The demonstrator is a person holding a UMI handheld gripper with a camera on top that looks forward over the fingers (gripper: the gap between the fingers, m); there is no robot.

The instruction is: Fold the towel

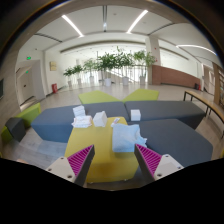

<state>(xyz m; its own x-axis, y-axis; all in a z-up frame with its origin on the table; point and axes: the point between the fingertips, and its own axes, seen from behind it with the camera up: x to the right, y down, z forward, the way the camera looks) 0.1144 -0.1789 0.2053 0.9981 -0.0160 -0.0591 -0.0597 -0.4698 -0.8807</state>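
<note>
Towel [127, 137] sitting rumpled on the yellow bench [100, 160] just ahead of the wide-open, empty gripper [113, 160], so could easily pinch only a loose fold and drag the whole heap, maybe bumping those white bits [88, 119] beyond.

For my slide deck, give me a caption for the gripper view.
Open gripper hovers before a yellow table holding a crumpled towel.
</note>
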